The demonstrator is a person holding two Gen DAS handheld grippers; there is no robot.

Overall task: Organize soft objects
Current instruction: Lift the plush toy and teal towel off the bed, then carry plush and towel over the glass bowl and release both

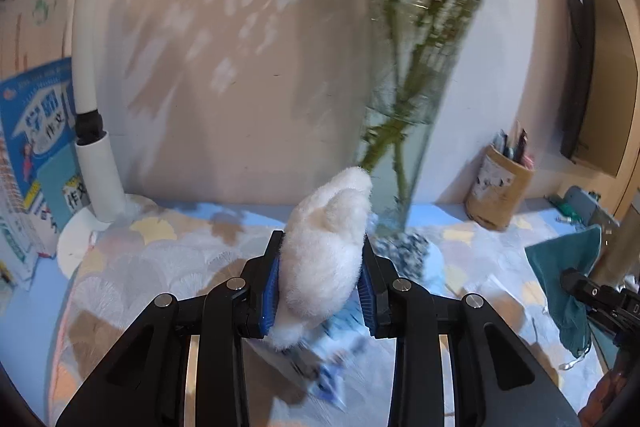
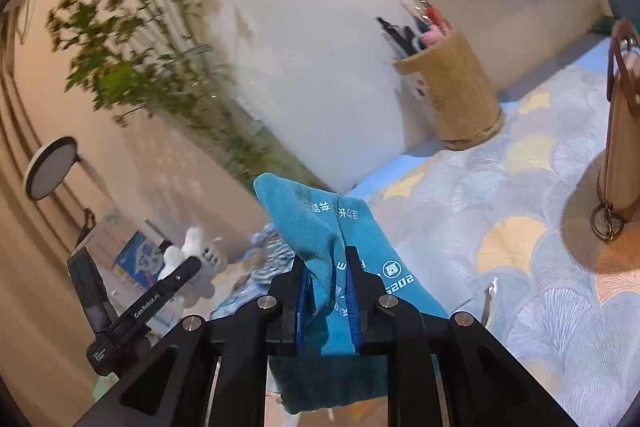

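Fluffy white plush toy [image 1: 324, 251], matt teal fleece cloth [image 2: 320, 247] w/ white print, clear glossy glass vase [image 1: 408, 99], rough woven pen holder [image 2: 452, 91], smooth printed desk cloth [image 2: 520, 267].

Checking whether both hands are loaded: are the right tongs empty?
No, the right tongs are shut on a teal cloth with white print, its folds standing up between the blue pads.

The left tool [image 1: 322, 279] points slightly downward, its blue pads pressed against both sides of something held. The right tool [image 2: 328, 301], also tilted down, appears fully clamped, pads nearly meeting.
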